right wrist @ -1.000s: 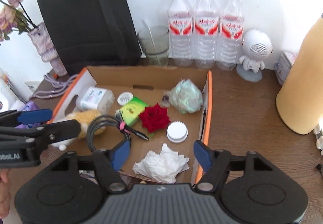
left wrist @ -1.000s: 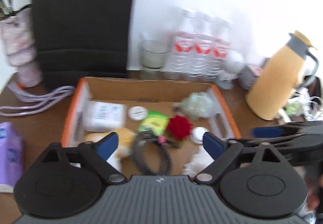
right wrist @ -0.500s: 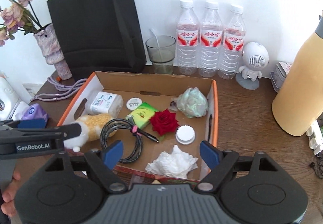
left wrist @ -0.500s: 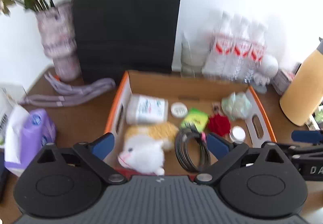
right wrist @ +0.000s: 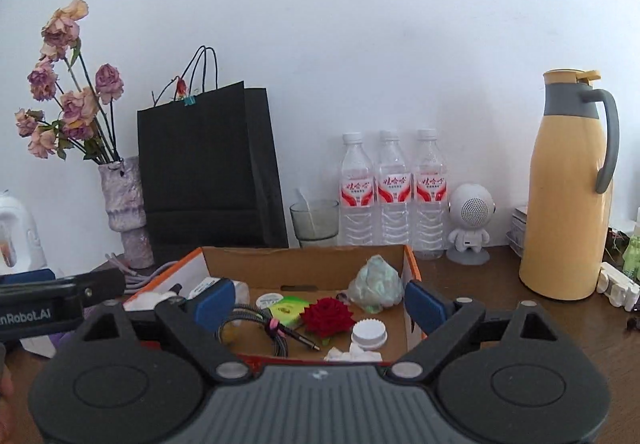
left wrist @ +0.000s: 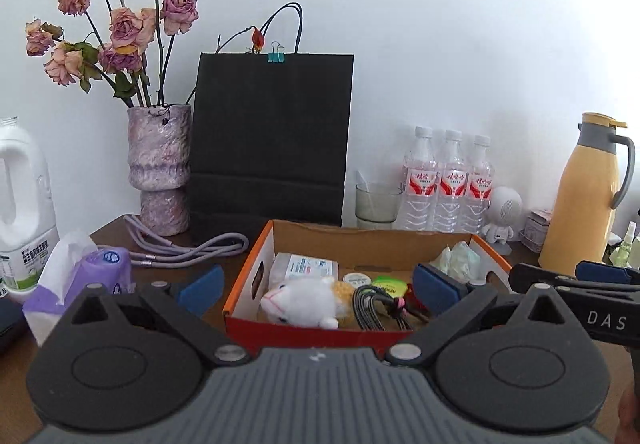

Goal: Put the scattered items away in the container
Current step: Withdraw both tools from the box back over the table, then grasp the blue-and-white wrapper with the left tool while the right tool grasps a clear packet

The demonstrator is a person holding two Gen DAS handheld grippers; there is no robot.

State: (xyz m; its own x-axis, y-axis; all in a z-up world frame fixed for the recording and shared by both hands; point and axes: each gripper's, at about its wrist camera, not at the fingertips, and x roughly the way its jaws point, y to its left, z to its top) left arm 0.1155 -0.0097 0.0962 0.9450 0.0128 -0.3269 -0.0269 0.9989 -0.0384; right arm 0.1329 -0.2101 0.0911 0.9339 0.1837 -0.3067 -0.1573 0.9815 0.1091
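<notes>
A cardboard box (left wrist: 360, 240) (right wrist: 304, 258) with orange rims stands on the brown table. It holds a white and yellow plush toy (left wrist: 308, 300), a coiled black cable (left wrist: 372, 308) (right wrist: 256, 324), a red rose (right wrist: 328, 318), a white lid (right wrist: 369, 332), a green packet (right wrist: 286, 310), a pale green bundle (right wrist: 376, 284), a white packet (left wrist: 308, 266) and crumpled tissue (right wrist: 352, 355). My left gripper (left wrist: 316, 286) is open and empty in front of the box. My right gripper (right wrist: 316, 300) is open and empty, also in front of it.
Behind the box stand a black paper bag (left wrist: 272, 140), a vase of dried roses (left wrist: 160, 172), a glass (left wrist: 376, 204), three water bottles (left wrist: 452, 180), a white robot figure (right wrist: 472, 220) and a yellow jug (right wrist: 568, 196). A purple tissue pack (left wrist: 84, 276) and purple cord (left wrist: 188, 250) lie left.
Both grippers have drawn back and tilted up from looking down into the box to a lower, level view in front of it. The items in the box have not moved.
</notes>
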